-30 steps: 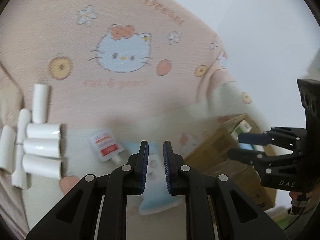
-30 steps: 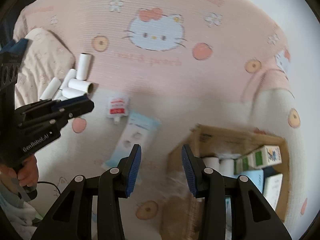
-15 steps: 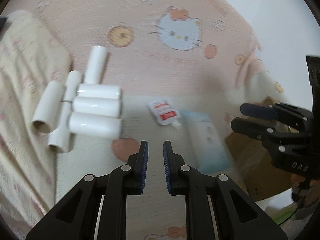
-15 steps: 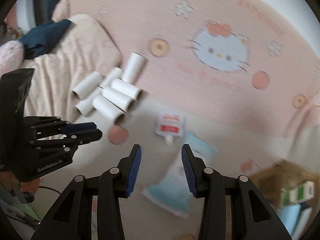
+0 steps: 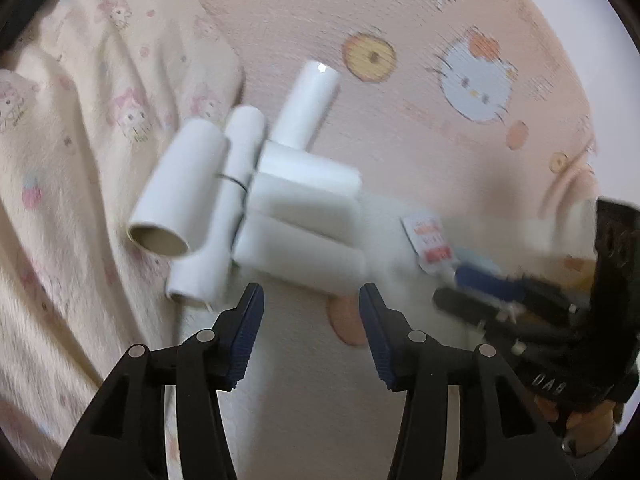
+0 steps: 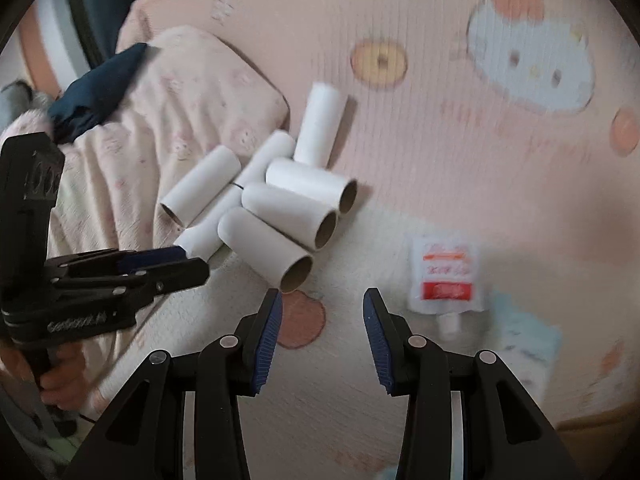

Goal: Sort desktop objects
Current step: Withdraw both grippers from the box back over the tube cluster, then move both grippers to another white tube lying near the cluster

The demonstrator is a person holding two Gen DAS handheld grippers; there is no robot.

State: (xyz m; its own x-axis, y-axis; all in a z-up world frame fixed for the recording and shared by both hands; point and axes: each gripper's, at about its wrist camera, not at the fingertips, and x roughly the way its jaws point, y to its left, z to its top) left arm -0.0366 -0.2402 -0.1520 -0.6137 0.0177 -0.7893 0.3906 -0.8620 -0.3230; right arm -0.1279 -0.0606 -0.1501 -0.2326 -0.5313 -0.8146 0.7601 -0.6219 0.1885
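Note:
Several white cardboard tubes point(image 5: 300, 220) point(image 6: 280, 208) lie in a heap on the pink cartoon-cat blanket. A few of them show their brown open ends. My left gripper point(image 5: 310, 300) hovers just short of the nearest tube. Its jaws are opening, with nothing between them. In the right wrist view the left gripper point(image 6: 196, 266) is edge-on at the left, beside the heap. My right gripper point(image 6: 323, 304) is open and empty over a peach print, its left fingertip close to the nearest tube's mouth. In the left wrist view the right gripper point(image 5: 450, 288) is blurred. A white and red sachet point(image 6: 444, 276) point(image 5: 428, 240) lies to the right.
A light blue packet point(image 6: 524, 344) lies below and to the right of the sachet. A folded cream blanket point(image 5: 80, 160) point(image 6: 140, 152) borders the tubes on the left, with a dark blue cloth point(image 6: 100, 88) behind it. A hand point(image 6: 60, 376) grips the left tool.
Both grippers came down and leftward toward the tube heap, which now looks larger. The left jaws went from nearly shut to wide. The cardboard box slid out of both views.

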